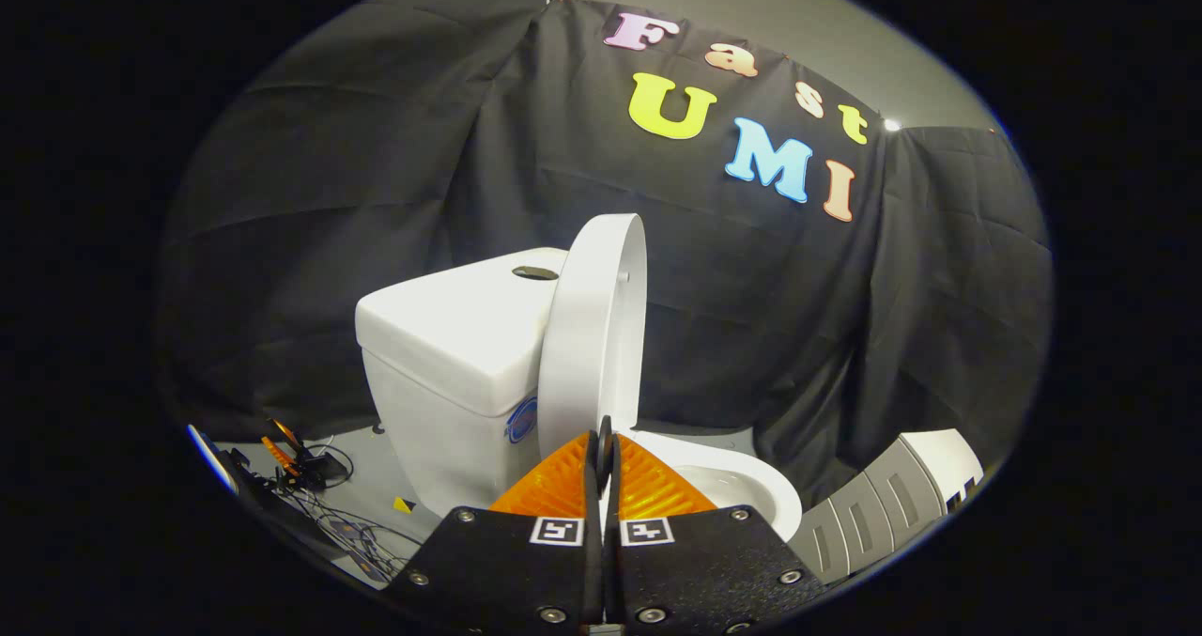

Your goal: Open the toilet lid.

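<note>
The toilet lid (593, 331) is seen in the middle of the frame, stood up and leaned back on the white tank (451, 335). The gripper (604, 448) is seen at the bottom middle, its fingers pressed together with nothing held. The lid looks hard, smooth and slippery, so its thin front edge is best pushed. The bowl (751, 490) is seen low and right; what is inside cannot be told.
</note>
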A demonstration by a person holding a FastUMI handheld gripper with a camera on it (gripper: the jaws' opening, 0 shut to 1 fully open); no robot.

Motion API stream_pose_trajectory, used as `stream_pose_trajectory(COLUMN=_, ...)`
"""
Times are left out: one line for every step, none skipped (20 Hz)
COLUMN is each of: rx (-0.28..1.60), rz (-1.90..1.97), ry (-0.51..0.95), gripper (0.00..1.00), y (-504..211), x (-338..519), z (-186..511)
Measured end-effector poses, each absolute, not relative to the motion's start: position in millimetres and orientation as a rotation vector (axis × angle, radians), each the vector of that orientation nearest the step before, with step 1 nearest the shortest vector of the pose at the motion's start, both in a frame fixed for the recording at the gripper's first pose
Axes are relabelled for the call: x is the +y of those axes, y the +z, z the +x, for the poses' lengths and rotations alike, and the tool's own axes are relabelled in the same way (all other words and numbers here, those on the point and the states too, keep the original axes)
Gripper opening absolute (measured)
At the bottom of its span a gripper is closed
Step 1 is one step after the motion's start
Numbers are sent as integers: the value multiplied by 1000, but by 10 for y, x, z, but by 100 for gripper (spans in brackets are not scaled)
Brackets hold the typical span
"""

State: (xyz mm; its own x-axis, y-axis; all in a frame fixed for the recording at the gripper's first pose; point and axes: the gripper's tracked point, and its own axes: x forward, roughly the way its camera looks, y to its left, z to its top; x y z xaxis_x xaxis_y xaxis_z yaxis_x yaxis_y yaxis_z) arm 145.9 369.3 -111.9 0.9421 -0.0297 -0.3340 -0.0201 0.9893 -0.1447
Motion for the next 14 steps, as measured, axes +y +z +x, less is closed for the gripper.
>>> stream_pose_trajectory(rx=342, rz=-137, ry=2, gripper=0, y=-1104, x=3690, z=1459)
stream_pose_trajectory(rx=346, rz=-121, ry=6, gripper=0, y=-1114, x=3691, z=1457)
stream_pose_trajectory(rx=351, rz=-105, ry=11, gripper=1, y=-1111, x=3696, z=1458)
stream_pose_trajectory(rx=358, rz=-94, ry=24, gripper=3, y=-1115, x=3731, z=1465)
stream_pose_trajectory(rx=360, rz=-92, ry=43, gripper=5, y=-1093, x=3756, z=1479)
stream_pose_trajectory(rx=367, rz=-81, ry=75, gripper=11, y=-1086, x=3817, z=1467)
stream_pose_trajectory(rx=368, rz=-60, ry=89, gripper=15, y=-1085, x=3840, z=1457)
stream_pose_trajectory(rx=362, rz=-33, ry=102, gripper=27, y=-1090, x=3849, z=1409)
stream_pose_trajectory(rx=359, rz=-5, ry=131, gripper=33, y=-1085, x=3909, z=1379)
stream_pose_trajectory(rx=361, rz=18, ry=157, gripper=50, y=-1093, x=3983, z=1361)
stream_pose_trajectory(rx=363, rz=23, ry=186, gripper=66, y=-1096, x=4037, z=1319)
stream_pose_trajectory(rx=364, rz=15, ry=215, gripper=89, y=-1094, x=4080, z=1270)
stream_pose_trajectory(rx=361, rz=2, ry=232, gripper=95, y=-1083, x=4083, z=1214)
stream_pose_trajectory(rx=357, rz=-6, ry=255, gripper=96, y=-1069, x=4090, z=1152)
